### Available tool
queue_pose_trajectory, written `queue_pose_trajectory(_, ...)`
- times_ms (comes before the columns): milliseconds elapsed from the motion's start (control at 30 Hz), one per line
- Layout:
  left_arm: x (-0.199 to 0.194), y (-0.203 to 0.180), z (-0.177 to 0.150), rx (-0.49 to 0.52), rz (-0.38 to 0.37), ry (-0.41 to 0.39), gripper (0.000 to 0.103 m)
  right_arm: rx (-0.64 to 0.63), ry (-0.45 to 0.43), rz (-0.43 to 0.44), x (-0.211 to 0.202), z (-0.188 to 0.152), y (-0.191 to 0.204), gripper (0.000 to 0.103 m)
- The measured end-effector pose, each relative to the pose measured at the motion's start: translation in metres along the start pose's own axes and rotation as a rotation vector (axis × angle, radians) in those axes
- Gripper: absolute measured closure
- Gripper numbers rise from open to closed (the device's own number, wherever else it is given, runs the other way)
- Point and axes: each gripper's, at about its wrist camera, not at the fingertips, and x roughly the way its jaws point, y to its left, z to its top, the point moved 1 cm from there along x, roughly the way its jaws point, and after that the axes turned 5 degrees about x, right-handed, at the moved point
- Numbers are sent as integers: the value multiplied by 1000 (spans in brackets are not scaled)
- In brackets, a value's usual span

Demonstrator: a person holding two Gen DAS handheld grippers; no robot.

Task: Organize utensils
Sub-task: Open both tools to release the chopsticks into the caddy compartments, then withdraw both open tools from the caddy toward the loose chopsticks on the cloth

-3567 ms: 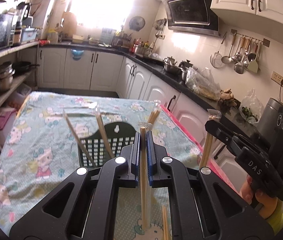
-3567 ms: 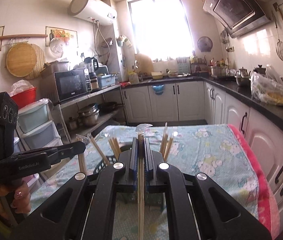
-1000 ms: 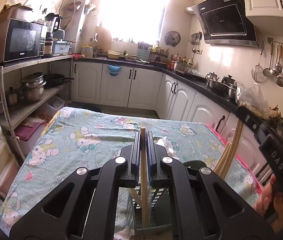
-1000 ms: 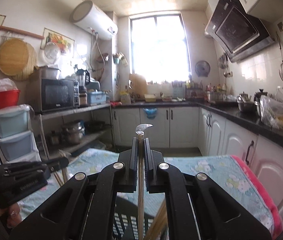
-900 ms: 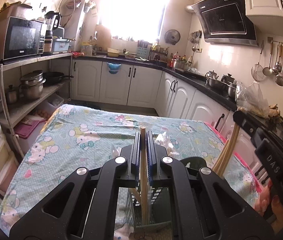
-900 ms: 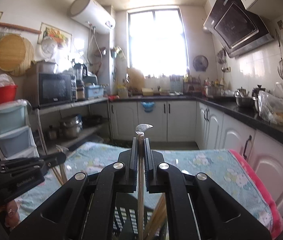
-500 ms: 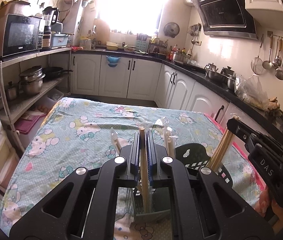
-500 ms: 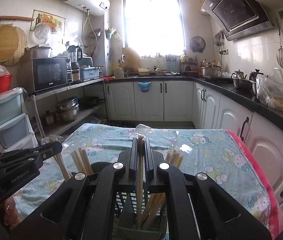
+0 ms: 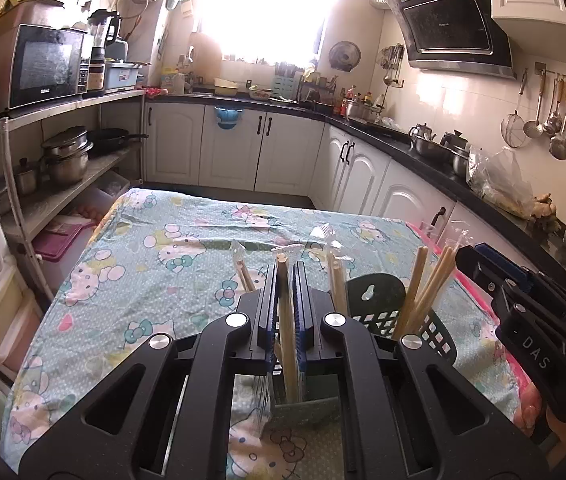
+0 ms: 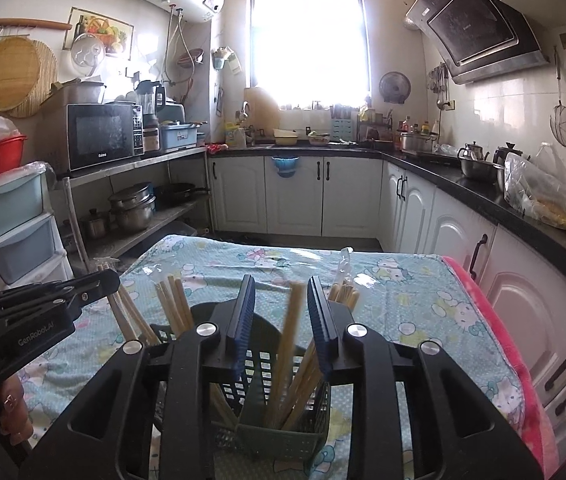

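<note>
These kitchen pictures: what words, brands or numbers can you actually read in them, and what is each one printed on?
"DAS" on the right claw's black body, seen from the left wrist view.
"GenRobot.AI" on the left claw's black body, seen from the right wrist view.
"Galanz", as far as it can be made out, on the microwave.
Range hood logo: too small to read.
No numbers or signs are readable.

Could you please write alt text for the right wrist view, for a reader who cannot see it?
The right gripper is opening, its pads clear of a blurred chopstick dropping into the dark slotted utensil basket on a cartoon-print tablecloth. More chopsticks stand inside.
</note>
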Motion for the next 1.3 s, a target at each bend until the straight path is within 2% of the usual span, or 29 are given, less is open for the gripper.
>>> queue_pose_trajectory(133, -5, -1, -1, 1, 1, 3, 99, -10, -5, -11, -7, 1, 0, 72)
queue_pose_trajectory(233, -9, -1, -3, -3, 0, 6, 95, -16, -8, -17, -12, 2, 0, 66)
queue_pose_trajectory(300, -11, -1, -2, -6, -1, 8, 88, -21, -9, -20, -16, 2, 0, 62)
queue_pose_trajectory(433, -17, -2, -5, -14, -10, 11, 80, -27, -13, -20, -24, 0, 1, 56)
queue_pose_trajectory(600, -26, -4, -6, -19, -19, 6, 61, -31, -14, -25, -31, -1, 0, 50)
queue_pose_trajectory(800, -38, -7, -6, -21, -28, -10, 45, -37, -23, -38, -45, -4, 1, 42)
queue_pose_trajectory(933, -47, -9, -8, -22, -32, -18, 42, -43, -27, -47, -52, -6, 1, 36)
queue_pose_trajectory(1000, -50, -9, -9, -23, -34, -19, 27, -45, -28, -48, -58, -8, 1, 33)
queue_pose_trajectory(1300, -71, -10, -18, -20, -47, -32, 15, -50, -26, -47, -76, -17, 0, 25)
